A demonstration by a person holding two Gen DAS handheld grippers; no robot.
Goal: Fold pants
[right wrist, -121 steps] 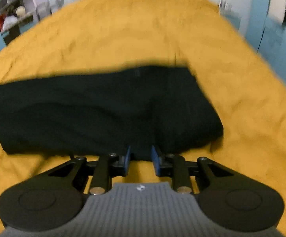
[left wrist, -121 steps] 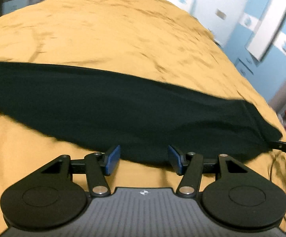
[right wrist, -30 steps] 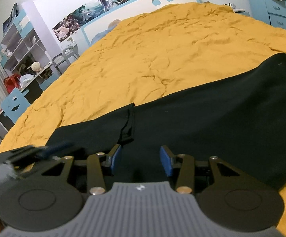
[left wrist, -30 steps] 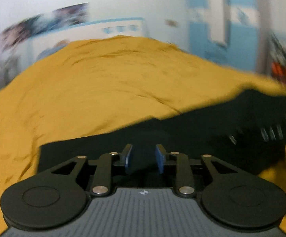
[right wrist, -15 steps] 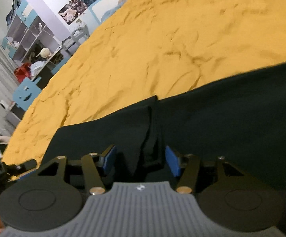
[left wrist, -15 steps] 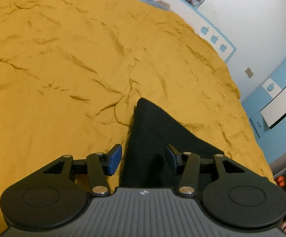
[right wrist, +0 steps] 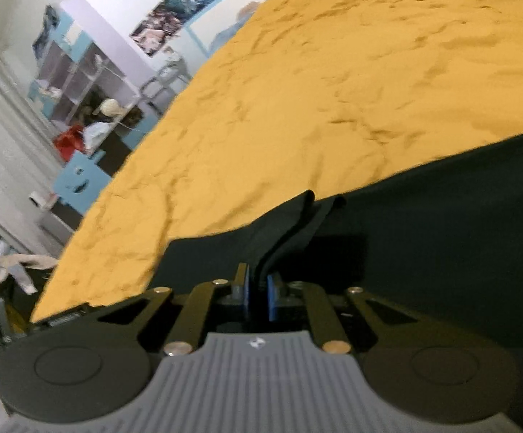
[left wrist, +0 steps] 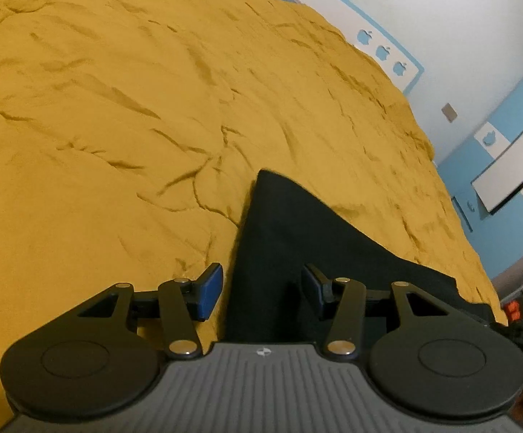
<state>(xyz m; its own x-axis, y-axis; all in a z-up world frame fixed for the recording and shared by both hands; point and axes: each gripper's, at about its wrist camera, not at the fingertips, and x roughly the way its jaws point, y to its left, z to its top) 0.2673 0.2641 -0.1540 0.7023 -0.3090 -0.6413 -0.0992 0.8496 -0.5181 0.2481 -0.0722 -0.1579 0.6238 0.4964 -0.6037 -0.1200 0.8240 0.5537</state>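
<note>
Across the yellow bedspread (left wrist: 153, 115) the black pants (left wrist: 279, 238) lie along the near edge, and the right gripper (right wrist: 258, 294) is closing on a raised fabric ridge it merely straddled a moment ago, while the left gripper (left wrist: 259, 290) stays parted over a corner, so another fold looks imminent

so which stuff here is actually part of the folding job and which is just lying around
Part of the job:
- black pants
- right tool, closing on a fold of the pants
- left tool, open over a pants corner
- yellow bedspread under them

Just lying about:
- shelf unit
- posters
- blue cabinet
</note>
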